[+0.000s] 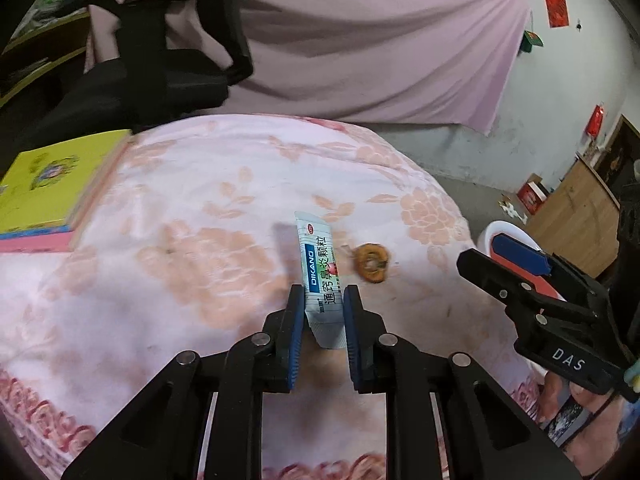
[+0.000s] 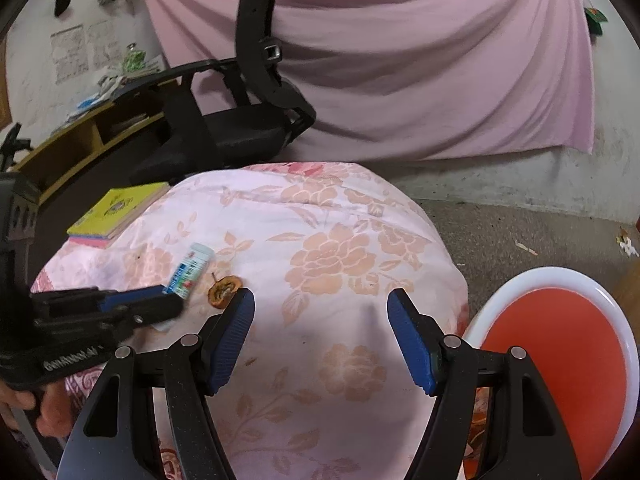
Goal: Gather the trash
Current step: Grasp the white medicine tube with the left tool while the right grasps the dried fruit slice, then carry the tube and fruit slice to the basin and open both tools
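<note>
Left wrist view: the left gripper point(image 1: 323, 300) has its jaws pinching the near end of a medicine sachet point(image 1: 318, 270), which slants up off the flowered cloth point(image 1: 180, 240) covering the surface.
Right gripper point(image 2: 320, 320): jaws spread wide with nothing between them, hovering above the cloth.
Other trash: a dried brown fruit ring point(image 1: 372, 263) lies on the cloth just beside the sachet, untouched.
Possible drop spot: a white tub with a red inside point(image 2: 560, 344) stands beside the surface; I judge it the bin, though nothing confirms that.
Risk, slip: only the lower end of the sachet is pinched, so the thin foil could slide out if it is swung fast.
Risk, snag: the cloth is loose and could be nipped with the sachet and dragged along.
Risk, knock: the fruit ring is close enough to be flicked off the edge as the sachet lifts.
Risk, collision: the two grippers are near each other, and the path to the tub crosses the right one.
Hidden: the sachet's bottom edge behind the pads; whether it is empty or full.
Cut off: most of the tub, and the books point(image 1: 44, 188) at the far left.
Hard to make out: the small litter on the floor by the wall.
</note>
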`<action>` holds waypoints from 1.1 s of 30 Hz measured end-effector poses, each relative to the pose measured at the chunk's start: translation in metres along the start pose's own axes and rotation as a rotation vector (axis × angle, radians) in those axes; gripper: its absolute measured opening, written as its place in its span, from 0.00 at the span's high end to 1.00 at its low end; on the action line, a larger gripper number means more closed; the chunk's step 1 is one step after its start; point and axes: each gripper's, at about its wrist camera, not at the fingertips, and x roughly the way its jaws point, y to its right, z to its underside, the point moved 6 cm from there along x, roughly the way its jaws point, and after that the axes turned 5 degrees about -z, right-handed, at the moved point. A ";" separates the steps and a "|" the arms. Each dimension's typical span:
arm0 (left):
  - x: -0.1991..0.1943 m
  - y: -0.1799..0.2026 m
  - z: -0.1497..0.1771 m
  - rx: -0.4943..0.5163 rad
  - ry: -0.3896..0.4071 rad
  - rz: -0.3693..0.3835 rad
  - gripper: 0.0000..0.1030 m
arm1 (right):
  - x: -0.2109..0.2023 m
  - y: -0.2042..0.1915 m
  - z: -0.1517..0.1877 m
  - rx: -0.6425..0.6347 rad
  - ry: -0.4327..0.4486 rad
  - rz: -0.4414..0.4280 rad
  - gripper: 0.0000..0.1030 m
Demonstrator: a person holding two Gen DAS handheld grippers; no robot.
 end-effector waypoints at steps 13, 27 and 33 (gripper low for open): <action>-0.022 -0.040 0.011 -0.080 0.003 -0.047 0.85 | 0.053 -0.062 0.000 -0.224 -0.180 -0.102 0.65; -0.057 -0.016 0.008 0.052 0.184 -0.129 0.85 | 0.001 -0.059 -0.008 -0.200 0.071 -0.071 0.74; -0.090 0.011 0.000 0.094 0.313 -0.120 0.94 | -0.053 -0.053 -0.016 -0.159 0.304 -0.051 0.74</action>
